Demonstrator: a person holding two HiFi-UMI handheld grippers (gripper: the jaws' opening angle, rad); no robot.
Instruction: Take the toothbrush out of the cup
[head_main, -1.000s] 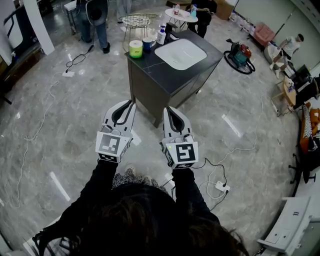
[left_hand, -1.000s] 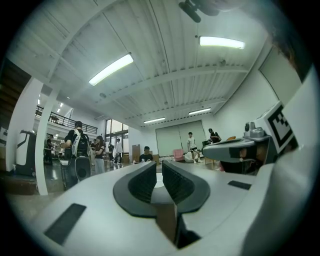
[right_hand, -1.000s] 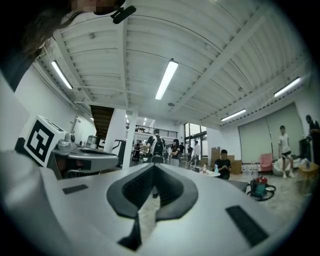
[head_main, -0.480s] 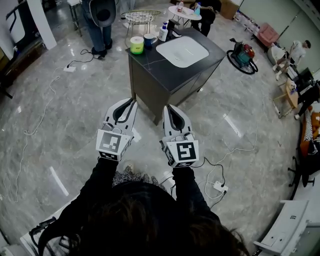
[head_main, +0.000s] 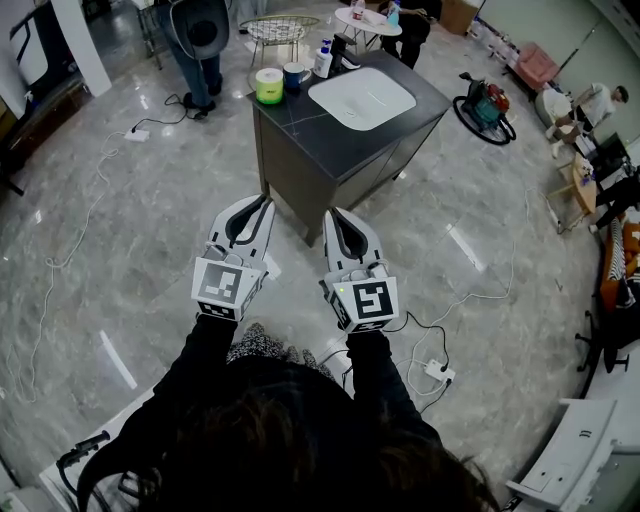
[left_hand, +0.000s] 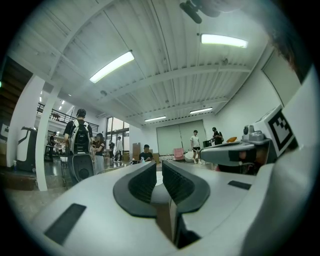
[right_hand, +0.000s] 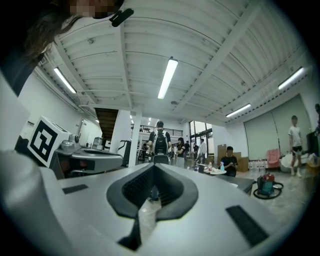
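Holding two grippers over the floor: left gripper (head_main: 263, 205) jaws a narrow slit apart, right gripper (head_main: 331, 214) jaws tip-to-tip, both empty. Beyond, one bench (head_main: 292, 118) with a white basin (head_main: 362, 97). Only the head view shows its far corner: green cup (head_main: 268, 85), blue mug (head_main: 295, 75), bottle (head_main: 322, 63). Toothbrush too small to make out.

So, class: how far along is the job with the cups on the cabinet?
Done: nothing yet. In hand: the left claw and right claw hold nothing, short of the cabinet. To do: reach the green cup and blue cup at its far corner; no toothbrush can be made out.
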